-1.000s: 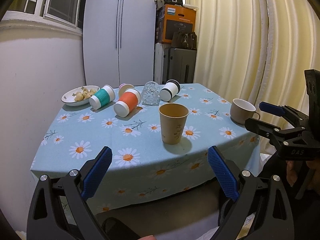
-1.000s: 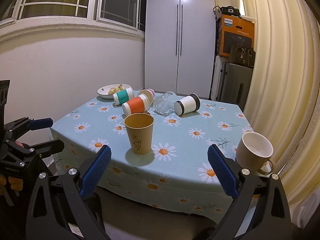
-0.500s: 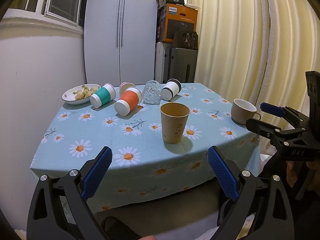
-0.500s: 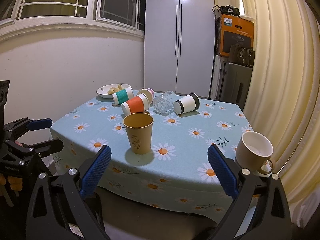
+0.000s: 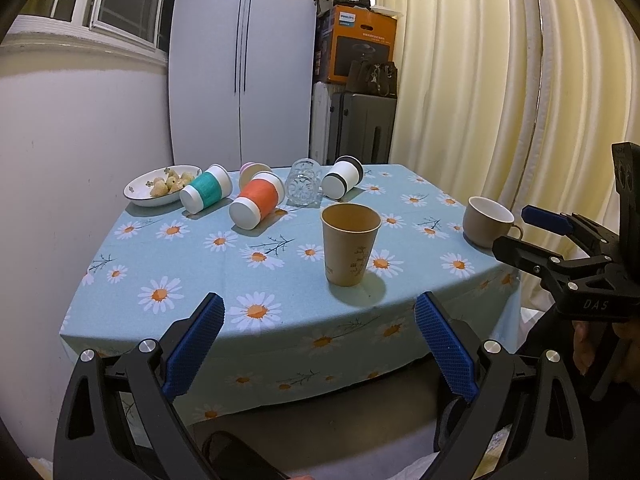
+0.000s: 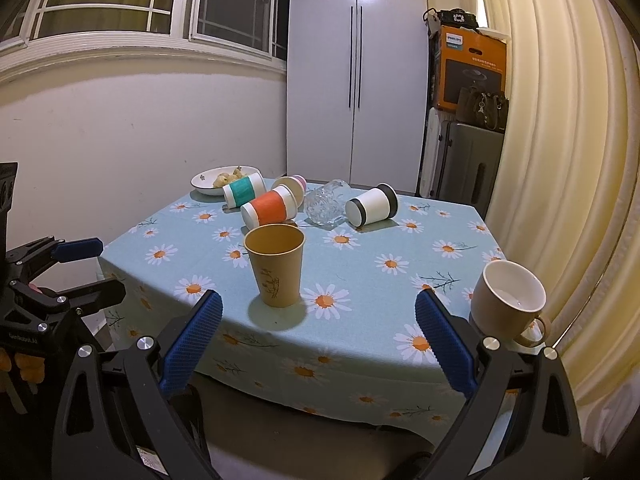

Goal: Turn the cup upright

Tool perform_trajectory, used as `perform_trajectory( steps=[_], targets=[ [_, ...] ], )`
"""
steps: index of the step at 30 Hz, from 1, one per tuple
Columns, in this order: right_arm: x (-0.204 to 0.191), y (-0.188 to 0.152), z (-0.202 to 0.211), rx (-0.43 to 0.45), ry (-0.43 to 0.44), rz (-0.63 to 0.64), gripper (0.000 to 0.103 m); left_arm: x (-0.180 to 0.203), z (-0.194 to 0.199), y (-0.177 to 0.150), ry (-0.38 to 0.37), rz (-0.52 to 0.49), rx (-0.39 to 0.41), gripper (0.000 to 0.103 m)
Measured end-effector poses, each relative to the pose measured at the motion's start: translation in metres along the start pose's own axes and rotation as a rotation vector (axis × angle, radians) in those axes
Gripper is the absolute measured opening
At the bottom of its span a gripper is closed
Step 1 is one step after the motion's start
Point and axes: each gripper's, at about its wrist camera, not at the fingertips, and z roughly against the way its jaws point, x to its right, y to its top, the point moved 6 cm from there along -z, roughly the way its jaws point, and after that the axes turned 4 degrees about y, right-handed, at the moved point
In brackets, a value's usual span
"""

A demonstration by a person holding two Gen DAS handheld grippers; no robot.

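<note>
A brown paper cup point(image 5: 350, 243) point(image 6: 276, 265) stands upright near the table's front edge. A tan mug point(image 5: 487, 221) point(image 6: 507, 301) stands upright at the right edge. Lying on their sides at the back are a teal-banded cup point(image 5: 206, 193) point(image 6: 244, 193), an orange-banded cup point(image 5: 258, 205) point(image 6: 269, 210), a pink cup point(image 5: 253, 169), a clear glass point(image 5: 305, 187) point(image 6: 326, 202) and a black-banded white cup point(image 5: 343, 177) point(image 6: 372, 204). My left gripper point(image 5: 319, 340) and right gripper point(image 6: 316, 338) are open, empty, and held off the table's front edge.
A bowl of food point(image 5: 160, 186) sits at the back left of the daisy tablecloth point(image 5: 224, 280). Curtains point(image 5: 500, 80) hang to the right. A white cabinet point(image 5: 244, 64), suitcase point(image 5: 362, 128) and orange box point(image 5: 356, 44) stand behind.
Both grippers have drifted slightly; the table shifts a little in view. No object has moved.
</note>
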Motion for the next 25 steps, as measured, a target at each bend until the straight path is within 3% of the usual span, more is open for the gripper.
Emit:
perform_trajectory(
  steps=[25],
  targets=[
    [0.0011,0.0005,-0.0016,-0.006,-0.002,-0.001,0.096,-0.0009,0.0001,0.0000,-0.003,0.006,-0.004,0.094]
  ],
)
